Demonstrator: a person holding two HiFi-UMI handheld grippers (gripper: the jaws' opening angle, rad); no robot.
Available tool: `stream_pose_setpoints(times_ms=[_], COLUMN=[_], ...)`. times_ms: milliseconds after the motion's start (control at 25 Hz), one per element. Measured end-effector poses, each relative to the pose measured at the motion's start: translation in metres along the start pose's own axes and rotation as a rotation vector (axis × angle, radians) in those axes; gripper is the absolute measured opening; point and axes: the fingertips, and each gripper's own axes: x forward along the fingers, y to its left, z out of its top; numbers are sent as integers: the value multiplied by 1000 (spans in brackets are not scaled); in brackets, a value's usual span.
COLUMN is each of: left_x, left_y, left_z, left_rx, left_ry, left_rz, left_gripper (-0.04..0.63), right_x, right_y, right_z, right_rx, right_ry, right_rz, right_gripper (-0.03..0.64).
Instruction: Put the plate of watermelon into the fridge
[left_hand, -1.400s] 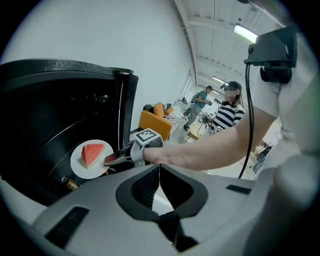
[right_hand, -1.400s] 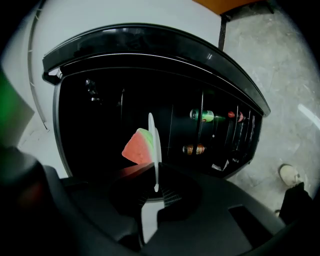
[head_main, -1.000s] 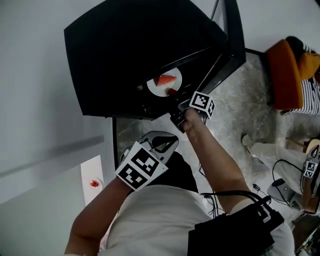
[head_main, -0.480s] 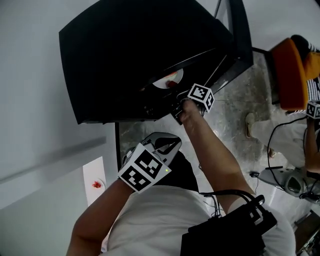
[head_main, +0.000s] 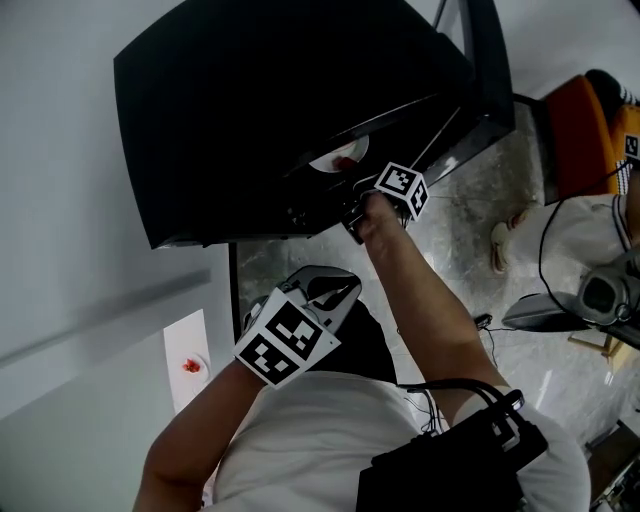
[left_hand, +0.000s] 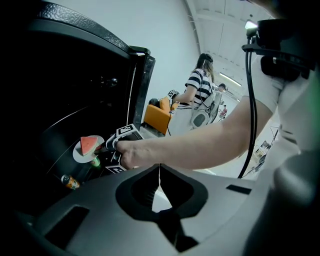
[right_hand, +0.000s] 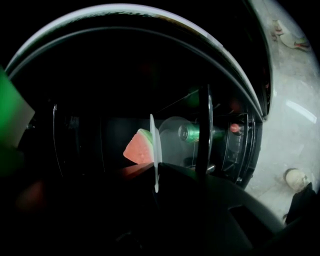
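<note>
Right gripper (right_hand: 156, 175) pinching the rim of the white plate (right_hand: 155, 140), seen edge-on inside the open black fridge (head_main: 280, 100). The watermelon wedge (right_hand: 137, 148) sits on the plate, and a green can (right_hand: 189, 132) lies beyond it. Left gripper (left_hand: 160, 176), jaws pressed together on nothing, is held back near the person's body.

A black fridge (head_main: 300, 110) is standing on a pale stone floor (head_main: 470, 215) in what is looking like a bright, white-walled lab, with an orange armchair (head_main: 572, 135), loose cables (head_main: 541, 262) and a striped-shirted person (left_hand: 200, 90) nearby.
</note>
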Motion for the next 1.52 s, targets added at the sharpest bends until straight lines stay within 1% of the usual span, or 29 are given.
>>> stream_pose_setpoints(times_ms=[160,280,320,360,480,560,600,680,760,840,1000,1160,1280,1520], left_x=[-1,-1,-2,-2,-3,-3,-4,-5,-6,-7,-9,-9,-8,-7], left_y=[0,-3,-3,-3,-4,-5,-4,-4,-4,-5,-7,-8,-9,-8], left_z=[-2,-4,-5,-6,-8,-8,-8,-6,-6,-7,-7,-5,-7,-7], left_rx=[-7,-11,-12,-11,-13,-14,-15,-17,-19,-20,-37,-45,-47,-47], left_ry=[1,3,3,2,2,2,2,0,1,2,-5,-12,-15,-13], left_rz=[-2,-10,-12,-14,-20,-21,-21,-20,-20,-24,-47,-61,-67,-69], left_gripper=[14,14,14,14,14,14,14,14,12,14,14,14,14,14], right_x=[1,-2,-3,-3,-4,-4,-5,-6,-6,-6,-4,-6,-7,-8], right_y=[0,2,3,3,3,4,5,7,10,13,18,21,19,12], right_z=[2,4,4,5,5,5,6,7,6,2,-8,-16,-21,-24], right_rx=[-21,-29,-20,-8,23,36,40,42,22,-36,-187,-373,-493,-689], right_ry=[-12,-29,-37,-44,-54,-53,-54,-55,-44,-17,38,92,125,186], right_rz=[-14,-3,7,16,34,37,36,35,31,21,6,-19,-53,-146], right_gripper=[25,31,51,89,121,160,167,186,215,259,301,310,313,311])
